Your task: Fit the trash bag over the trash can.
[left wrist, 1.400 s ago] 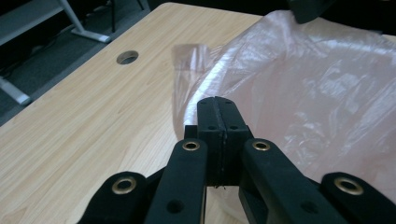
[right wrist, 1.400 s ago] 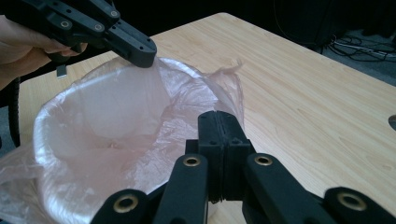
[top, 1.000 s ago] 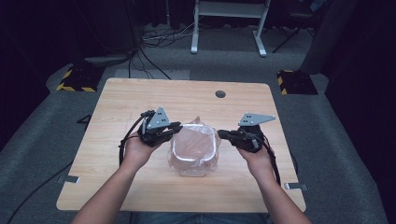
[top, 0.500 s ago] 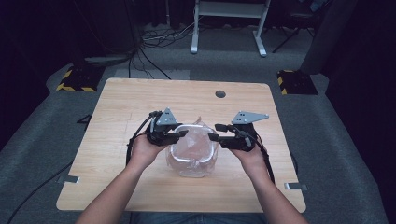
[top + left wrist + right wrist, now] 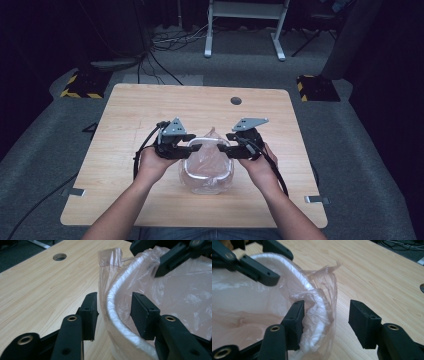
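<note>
Wooden tabletop (image 5: 150,115), pale grain, round cable hole (image 5: 236,100) at far side. Near-centre sits a clear plastic container (image 5: 207,175) lined with a thin pinkish plastic bag (image 5: 212,135), bag edge folded over the rim and sticking up at the far side. Left claw (image 5: 192,148) straddles the left rim, pads just off it; jaws have just been opening, about half wide, rim and film between them. Right claw (image 5: 231,149) the same on the right rim: just opened, inner pad against the crumpled film, outer pad clear. Bag looks light, soft, slippery, tears easily; container looks stiff and light. Best hold judged at the rim, pinching film and wall together. No labels or writing readable.
</note>
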Available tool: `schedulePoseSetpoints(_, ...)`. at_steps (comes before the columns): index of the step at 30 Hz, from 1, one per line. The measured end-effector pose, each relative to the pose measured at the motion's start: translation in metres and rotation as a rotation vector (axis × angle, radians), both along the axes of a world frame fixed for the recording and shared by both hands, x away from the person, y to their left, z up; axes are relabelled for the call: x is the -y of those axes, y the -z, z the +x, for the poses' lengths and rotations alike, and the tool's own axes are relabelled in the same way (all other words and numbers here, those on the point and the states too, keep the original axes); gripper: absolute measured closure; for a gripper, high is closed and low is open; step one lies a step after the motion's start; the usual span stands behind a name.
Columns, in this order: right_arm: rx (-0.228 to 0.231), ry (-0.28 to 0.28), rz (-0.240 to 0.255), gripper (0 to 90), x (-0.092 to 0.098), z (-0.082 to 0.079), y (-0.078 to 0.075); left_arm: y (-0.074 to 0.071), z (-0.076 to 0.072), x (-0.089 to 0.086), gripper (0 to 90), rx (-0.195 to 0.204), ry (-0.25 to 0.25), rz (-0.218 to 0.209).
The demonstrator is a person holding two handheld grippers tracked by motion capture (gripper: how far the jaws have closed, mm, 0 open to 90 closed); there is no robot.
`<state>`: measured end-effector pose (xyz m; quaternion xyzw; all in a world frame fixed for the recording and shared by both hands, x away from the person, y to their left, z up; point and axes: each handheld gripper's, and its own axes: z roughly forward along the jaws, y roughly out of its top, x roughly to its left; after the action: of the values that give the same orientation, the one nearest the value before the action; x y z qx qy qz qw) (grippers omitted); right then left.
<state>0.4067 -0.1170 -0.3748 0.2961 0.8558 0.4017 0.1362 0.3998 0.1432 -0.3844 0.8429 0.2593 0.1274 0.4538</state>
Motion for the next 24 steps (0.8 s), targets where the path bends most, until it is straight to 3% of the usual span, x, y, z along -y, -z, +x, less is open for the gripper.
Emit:
schedulePoseSetpoints(3, 0.004, -0.01, -0.017, 45.5, -0.004, 0.0, 0.002, -0.001, 0.0, -0.004, 47.3, 0.014, -0.003, -0.028)
schedulePoseSetpoints(5, 0.065, -0.028, 0.062, 41.2, 0.0, -0.007, -0.001, -0.003, -0.001, -0.014, 44.7, 0.032, -0.002, -0.097)
schedulePoseSetpoints(10, 0.171, -0.03, 0.18, 35.9, 0.018, -0.026, -0.015, -0.007, 0.002, -0.028, 40.2, 0.07, -0.016, -0.152)
schedulePoseSetpoints(13, 0.197, -0.043, 0.24, 34.3, 0.036, -0.046, -0.019, -0.002, 0.006, -0.032, 39.7, 0.065, -0.039, -0.182)
schedulePoseSetpoints(17, 0.193, -0.061, 0.287, 33.7, 0.048, -0.063, -0.016, 0.006, 0.012, -0.037, 39.4, 0.028, -0.052, -0.233)
schedulePoseSetpoints(18, 0.18, -0.083, 0.303, 32.9, 0.053, -0.075, -0.012, 0.008, 0.013, -0.038, 39.4, 0.012, -0.053, -0.253)
schedulePoseSetpoints(21, 0.141, -0.108, 0.297, 30.6, 0.052, -0.086, -0.003, 0.007, 0.012, -0.039, 40.0, 0.038, -0.087, -0.224)
schedulePoseSetpoints(24, 0.129, -0.121, 0.248, 29.6, 0.046, -0.096, 0.008, 0.007, 0.015, -0.041, 40.0, 0.039, -0.092, -0.206)
